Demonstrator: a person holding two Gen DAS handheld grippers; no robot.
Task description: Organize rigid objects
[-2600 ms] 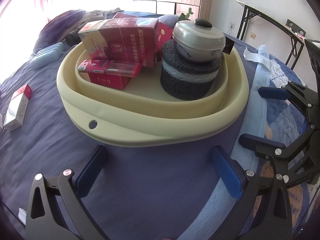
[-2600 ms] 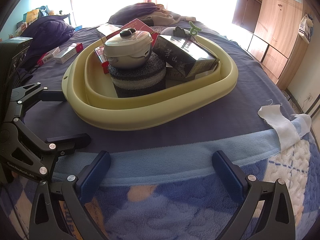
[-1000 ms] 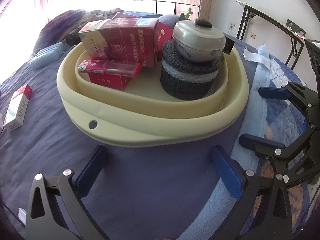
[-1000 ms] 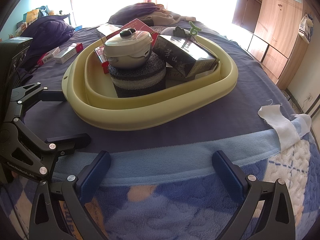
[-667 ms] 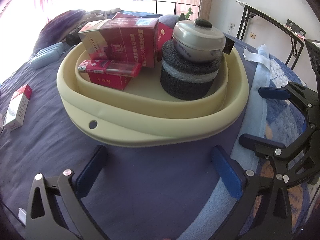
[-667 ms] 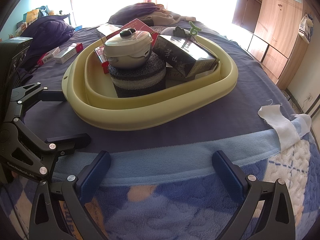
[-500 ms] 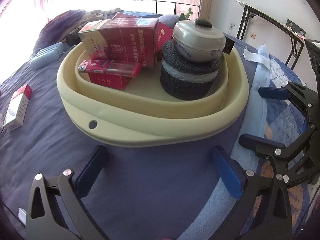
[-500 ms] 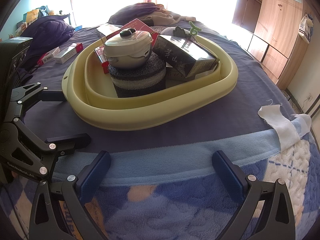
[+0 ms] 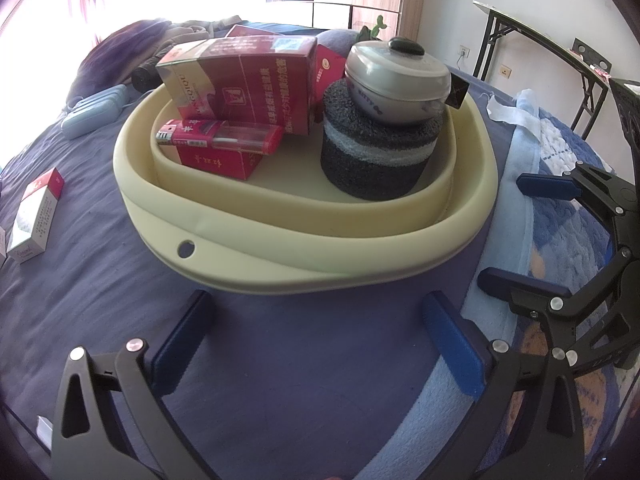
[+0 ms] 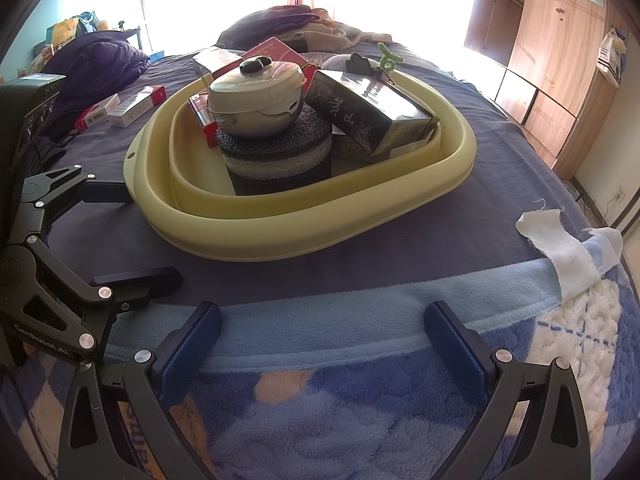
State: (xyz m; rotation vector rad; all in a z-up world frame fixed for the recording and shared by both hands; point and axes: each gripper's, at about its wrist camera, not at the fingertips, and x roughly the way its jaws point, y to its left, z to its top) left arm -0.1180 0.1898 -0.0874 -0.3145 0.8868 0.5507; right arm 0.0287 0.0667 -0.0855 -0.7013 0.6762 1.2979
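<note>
No change from the earlier frames: both grippers and all objects hold the same positions.

The left gripper [image 9: 320, 330] has its fingers spread wide and empty, lying low over the purple blanket [image 9: 100, 280] just in front of the cream basin [image 9: 320, 256], not touching it. The right gripper [image 10: 322, 330] is likewise spread wide and empty, resting on the blue fleece blanket [image 10: 360, 400], further from the basin [image 10: 280, 236].

Inside the basin: a grey lidded pot [image 9: 396, 76] sits on a dark foam roll [image 9: 376, 160]; a large red carton [image 9: 244, 84] leans over smaller red boxes [image 9: 218, 148]; a black box [image 10: 368, 116] lies behind the pot. A loose red-and-white pack [image 9: 36, 216] lies outside the basin.
</note>
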